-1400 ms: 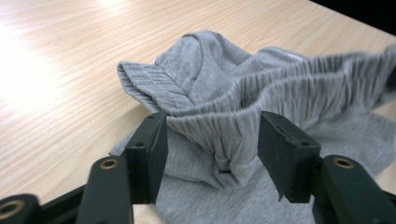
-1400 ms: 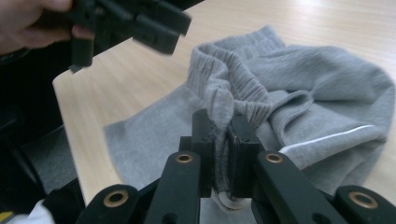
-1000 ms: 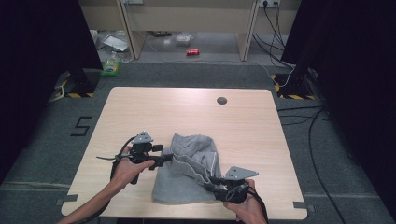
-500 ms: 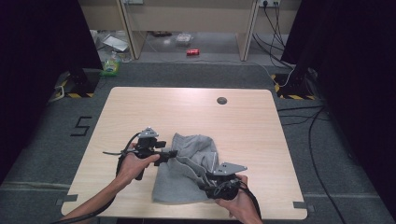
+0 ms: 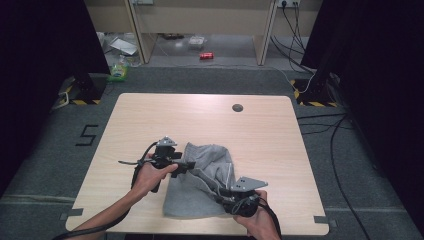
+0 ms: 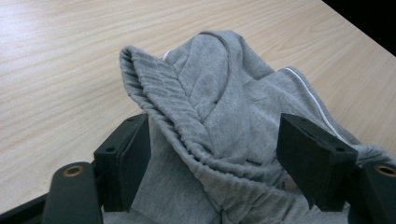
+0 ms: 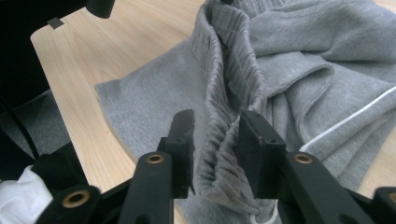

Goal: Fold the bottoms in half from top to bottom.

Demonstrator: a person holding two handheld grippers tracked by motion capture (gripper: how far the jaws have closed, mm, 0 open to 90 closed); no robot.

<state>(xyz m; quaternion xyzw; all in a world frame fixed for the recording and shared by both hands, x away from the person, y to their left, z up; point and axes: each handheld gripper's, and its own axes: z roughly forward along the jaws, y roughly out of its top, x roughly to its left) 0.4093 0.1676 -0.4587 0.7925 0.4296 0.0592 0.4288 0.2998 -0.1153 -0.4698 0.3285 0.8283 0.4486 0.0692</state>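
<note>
Left gripper (image 5: 189, 165): jaws spread wide, just been opening, ribbed waistband of the grey sweatpants (image 5: 200, 185) lying loose between them. Right gripper (image 7: 215, 140): jaws just been closing, pinching the same waistband. Right gripper view shows a white side stripe (image 7: 345, 123). Sweatpants lie crumpled on the table's (image 5: 210, 115) near edge.

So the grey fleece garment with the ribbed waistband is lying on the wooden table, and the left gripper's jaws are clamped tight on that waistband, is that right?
Not quite. In the left gripper view, the left gripper stands open: its jaws sit wide on either side of the ribbed waistband without pinching it. The grey fleece garment does lie on the wooden table.
</note>
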